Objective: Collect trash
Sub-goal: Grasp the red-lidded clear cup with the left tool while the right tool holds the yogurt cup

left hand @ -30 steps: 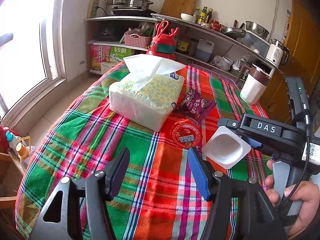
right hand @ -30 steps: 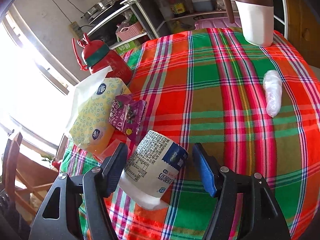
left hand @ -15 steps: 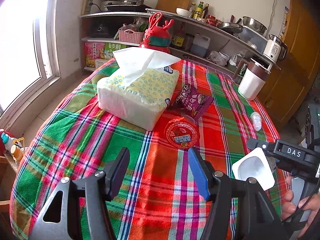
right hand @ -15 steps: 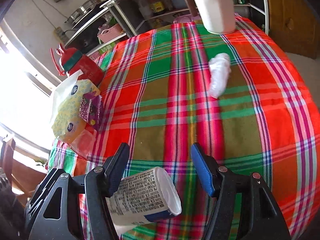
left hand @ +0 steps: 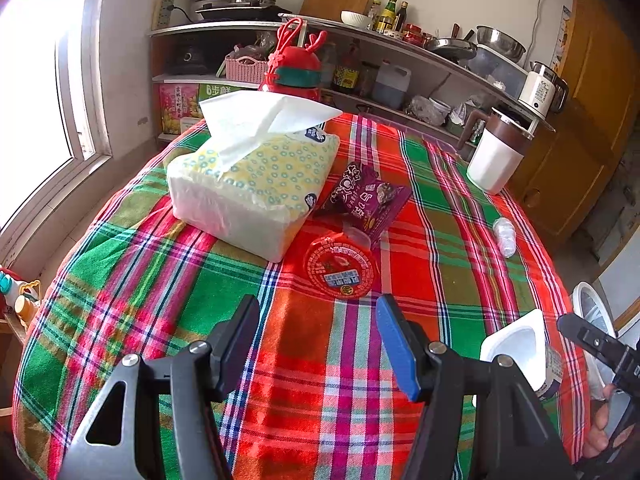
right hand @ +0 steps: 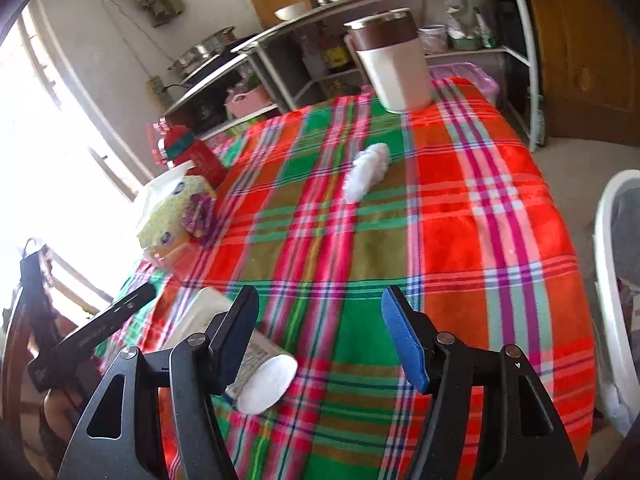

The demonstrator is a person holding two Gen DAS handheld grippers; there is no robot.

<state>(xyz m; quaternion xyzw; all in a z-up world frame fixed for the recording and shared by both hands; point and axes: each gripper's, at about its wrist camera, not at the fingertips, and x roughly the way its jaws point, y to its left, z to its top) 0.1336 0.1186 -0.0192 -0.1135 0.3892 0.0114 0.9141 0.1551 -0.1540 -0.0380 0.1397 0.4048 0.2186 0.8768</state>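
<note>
Holds the left gripper (left hand: 316,320) tilted downward, jaws parted with nothing between them. Keeps the right gripper (right hand: 320,312) angled down too, jaws spread wide, with the blue pad touching nothing. Wraps the right hand (left hand: 600,432) round its handle, only the fingers showing.

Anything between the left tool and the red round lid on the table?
Nothing visible. The left tool is open just short of the red round lid, only bare tablecloth between. The tissue pack lies to the left, the purple wrapper behind the lid, both off the approach line.
</note>
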